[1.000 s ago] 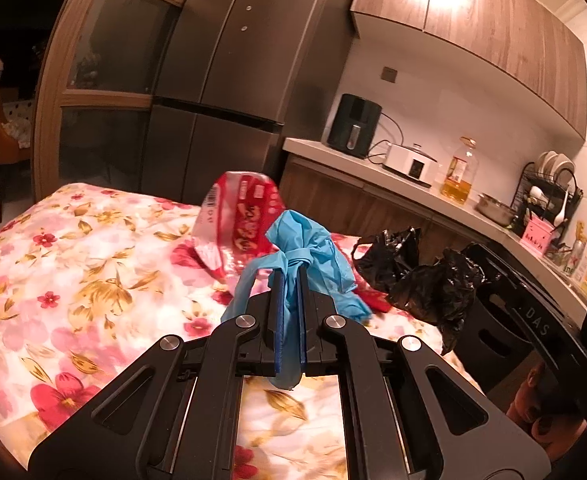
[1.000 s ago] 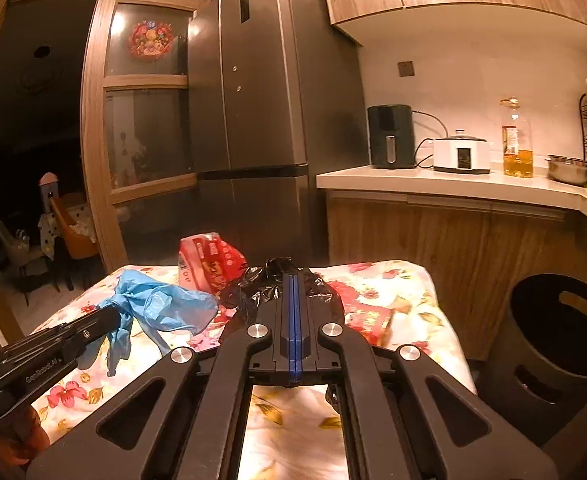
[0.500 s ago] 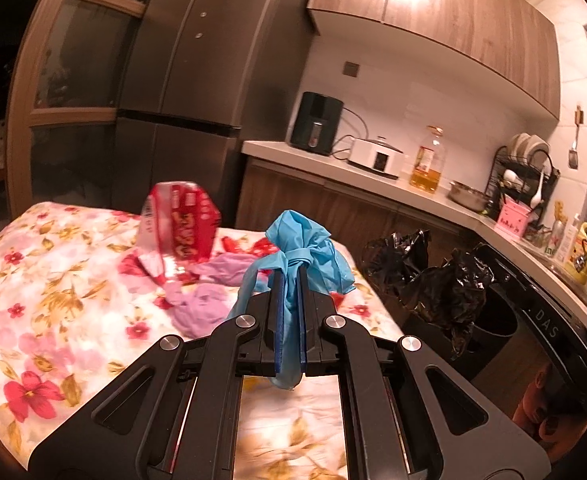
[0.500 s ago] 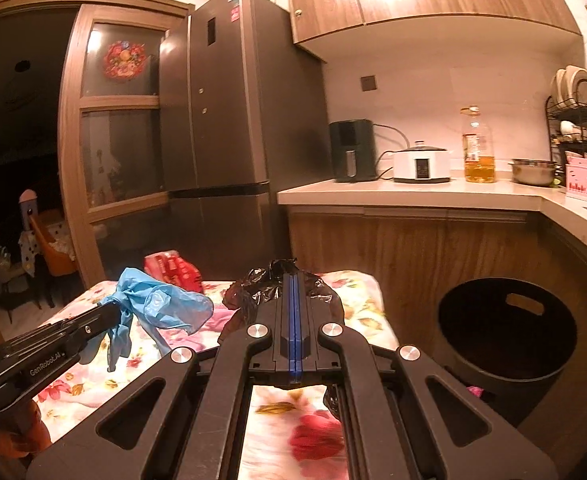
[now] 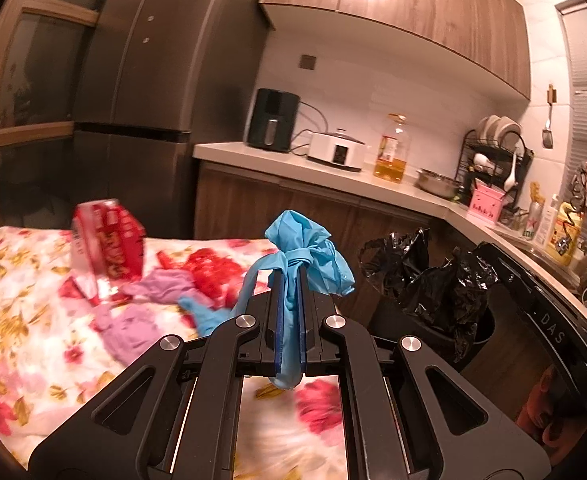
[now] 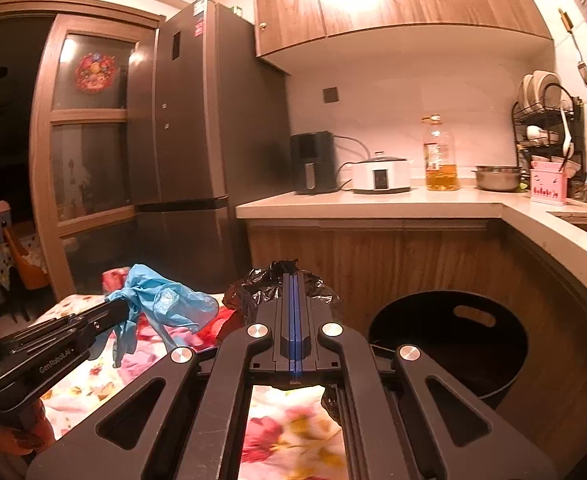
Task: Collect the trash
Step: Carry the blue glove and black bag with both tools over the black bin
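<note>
We have both tools loaded. Our left hand-held gripper [image 5: 289, 280] is clamped on a blue glove [image 5: 307, 254], the jaws pinching its bunched middle so the loose fingers hang free at either side instead of snagging. Our right hand-held gripper [image 6: 292, 280] is closed tight on the rim of a black trash bag [image 6: 281, 292], which we read as a way of keeping the bag's mouth under control (a slack bag is a poor target). In the left wrist view the bag [image 5: 433, 280] hangs at about three o'clock from the glove, draped over the black bin [image 6: 449, 344] that stands against the cabinet below the worktop [image 6: 373, 202].

More trash is still lying on the floral tablecloth [image 5: 25, 312]: a red carton [image 5: 107, 246] standing at about nine o'clock from the glove, a purple glove [image 5: 141, 312] in front of it, and another blue glove [image 5: 209, 314] just beside our left gripper's linkage.

We judge the step in hand to be carrying the held glove across to the bag; letting go should wait until it hangs over the opening.
</note>
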`<state>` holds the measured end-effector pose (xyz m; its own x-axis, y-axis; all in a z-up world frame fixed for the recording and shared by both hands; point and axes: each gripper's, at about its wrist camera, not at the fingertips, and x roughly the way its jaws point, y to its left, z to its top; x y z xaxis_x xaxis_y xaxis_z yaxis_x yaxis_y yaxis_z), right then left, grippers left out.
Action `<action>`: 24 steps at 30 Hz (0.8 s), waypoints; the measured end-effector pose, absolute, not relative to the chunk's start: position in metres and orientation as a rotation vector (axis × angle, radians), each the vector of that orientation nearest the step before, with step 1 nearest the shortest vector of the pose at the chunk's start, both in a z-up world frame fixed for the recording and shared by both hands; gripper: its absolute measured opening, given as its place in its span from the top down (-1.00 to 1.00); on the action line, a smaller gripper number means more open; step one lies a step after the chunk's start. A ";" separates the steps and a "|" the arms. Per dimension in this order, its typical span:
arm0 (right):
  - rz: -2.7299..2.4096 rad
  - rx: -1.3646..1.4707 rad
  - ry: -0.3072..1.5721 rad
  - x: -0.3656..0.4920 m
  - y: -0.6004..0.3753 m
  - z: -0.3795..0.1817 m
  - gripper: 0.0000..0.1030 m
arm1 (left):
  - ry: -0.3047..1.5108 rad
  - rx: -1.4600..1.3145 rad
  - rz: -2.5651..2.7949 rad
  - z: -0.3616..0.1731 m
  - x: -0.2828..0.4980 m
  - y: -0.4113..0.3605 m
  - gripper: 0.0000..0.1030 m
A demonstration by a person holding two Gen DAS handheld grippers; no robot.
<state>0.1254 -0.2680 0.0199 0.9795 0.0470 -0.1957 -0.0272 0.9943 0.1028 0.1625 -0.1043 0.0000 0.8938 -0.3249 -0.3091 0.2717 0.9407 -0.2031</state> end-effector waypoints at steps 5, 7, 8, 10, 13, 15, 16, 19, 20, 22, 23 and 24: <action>-0.025 0.110 0.182 0.127 -0.293 0.025 0.99 | 0.336 -0.131 -0.360 0.006 0.175 -0.135 0.91; -0.047 0.112 0.175 0.127 -0.302 0.026 0.99 | 0.335 -0.125 -0.378 0.008 0.180 -0.147 0.91; -0.058 0.114 0.173 0.128 -0.307 0.027 0.99 | 0.333 -0.121 -0.388 0.009 0.183 -0.154 0.91; -0.083 0.121 0.169 0.129 -0.319 0.028 0.99 | 0.330 -0.115 -0.406 0.011 0.186 -0.167 0.91; -0.115 0.128 0.165 0.130 -0.333 0.029 0.99 | 0.322 -0.106 -0.436 0.014 0.192 -0.186 0.91; -0.136 0.132 0.163 0.131 -0.343 0.030 0.99 | 0.316 -0.101 -0.454 0.017 0.196 -0.197 0.91; -0.146 0.134 0.162 0.132 -0.347 0.030 0.99 | 0.314 -0.098 -0.462 0.018 0.197 -0.203 0.91; -0.172 0.142 0.159 0.132 -0.359 0.029 0.99 | 0.312 -0.092 -0.489 0.021 0.203 -0.219 0.91; -0.180 0.144 0.159 0.134 -0.363 0.030 0.99 | 0.312 -0.088 -0.497 0.022 0.205 -0.225 0.91; -0.195 0.152 0.158 0.135 -0.371 0.029 0.99 | 0.311 -0.075 -0.512 0.022 0.208 -0.236 0.91; -0.202 0.156 0.157 0.135 -0.375 0.029 0.99 | 0.312 -0.072 -0.518 0.021 0.209 -0.238 0.91; -0.209 0.160 0.156 0.135 -0.378 0.029 0.99 | 0.315 -0.071 -0.526 0.021 0.211 -0.243 0.91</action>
